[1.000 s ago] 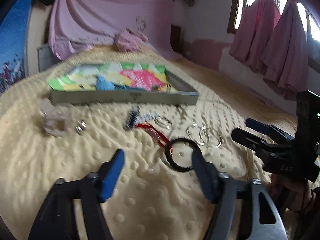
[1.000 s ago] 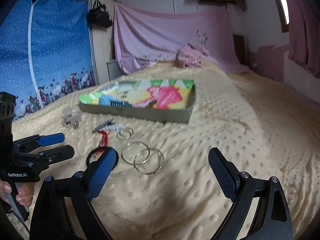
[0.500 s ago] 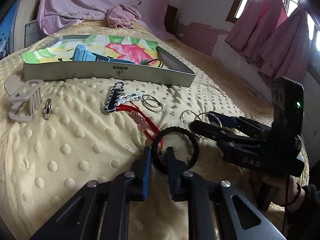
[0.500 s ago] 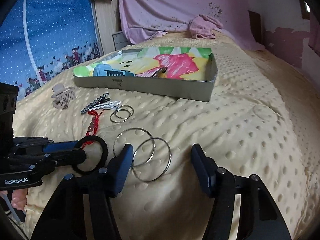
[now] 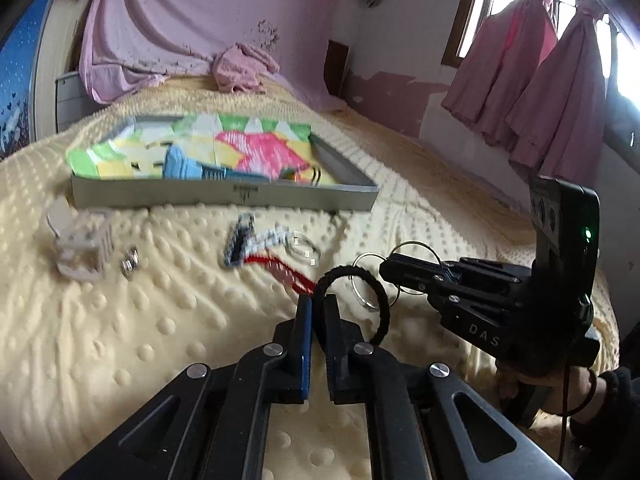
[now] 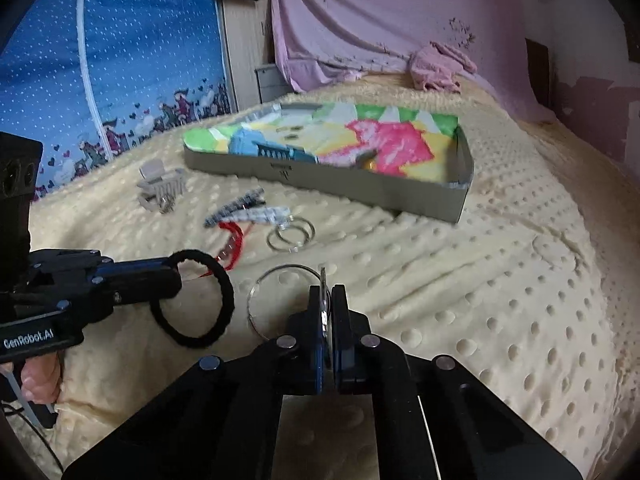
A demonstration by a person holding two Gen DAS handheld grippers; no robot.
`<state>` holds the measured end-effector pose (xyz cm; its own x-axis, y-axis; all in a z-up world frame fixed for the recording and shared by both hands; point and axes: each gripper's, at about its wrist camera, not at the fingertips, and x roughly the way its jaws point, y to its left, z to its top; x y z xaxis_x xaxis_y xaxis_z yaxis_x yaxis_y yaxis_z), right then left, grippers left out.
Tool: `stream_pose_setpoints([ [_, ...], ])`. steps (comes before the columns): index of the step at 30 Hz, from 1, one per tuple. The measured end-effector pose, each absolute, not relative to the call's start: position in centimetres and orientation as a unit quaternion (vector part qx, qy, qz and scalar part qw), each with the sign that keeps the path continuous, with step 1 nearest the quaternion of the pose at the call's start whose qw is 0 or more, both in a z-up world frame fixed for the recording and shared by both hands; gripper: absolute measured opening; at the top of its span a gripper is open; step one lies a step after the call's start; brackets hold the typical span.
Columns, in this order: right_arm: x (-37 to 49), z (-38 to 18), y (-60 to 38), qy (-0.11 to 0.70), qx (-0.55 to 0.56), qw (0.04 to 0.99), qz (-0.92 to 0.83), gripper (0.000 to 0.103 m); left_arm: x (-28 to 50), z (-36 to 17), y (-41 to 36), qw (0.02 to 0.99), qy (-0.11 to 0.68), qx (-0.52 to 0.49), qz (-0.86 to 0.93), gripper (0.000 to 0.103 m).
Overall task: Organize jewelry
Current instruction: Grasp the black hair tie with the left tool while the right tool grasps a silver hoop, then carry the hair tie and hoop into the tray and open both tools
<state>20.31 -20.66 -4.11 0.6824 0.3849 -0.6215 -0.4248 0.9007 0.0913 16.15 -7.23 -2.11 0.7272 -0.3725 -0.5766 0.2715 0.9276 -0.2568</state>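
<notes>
**Both tongs loaded, tray not yet reached**

Left gripper (image 5: 316,304) pinches the black band (image 5: 374,300) by its near edge, so the loop hangs free ahead. Right gripper (image 6: 327,300) is clamped on the bangles (image 6: 280,280) at the rim, likely for a joint carry to the tray (image 5: 224,196). Both point down at the bedspread (image 6: 480,280), side by side, short of the tray.
</notes>
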Motion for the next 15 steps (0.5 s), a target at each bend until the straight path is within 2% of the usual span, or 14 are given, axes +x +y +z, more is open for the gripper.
stream_pose_setpoints([
  [9,21.4,1.6,-20.8,0.26,-0.013,0.938,0.229,0.004,19.6,1.8,-5.7,0.932,0.3,-0.097,-0.177,0.006],
  [15,24.6,3.7,-19.9,0.239,-0.017,0.944,0.228,0.004,22.0,3.3,-5.0,0.936,0.289,-0.099,-0.175,0.006],
])
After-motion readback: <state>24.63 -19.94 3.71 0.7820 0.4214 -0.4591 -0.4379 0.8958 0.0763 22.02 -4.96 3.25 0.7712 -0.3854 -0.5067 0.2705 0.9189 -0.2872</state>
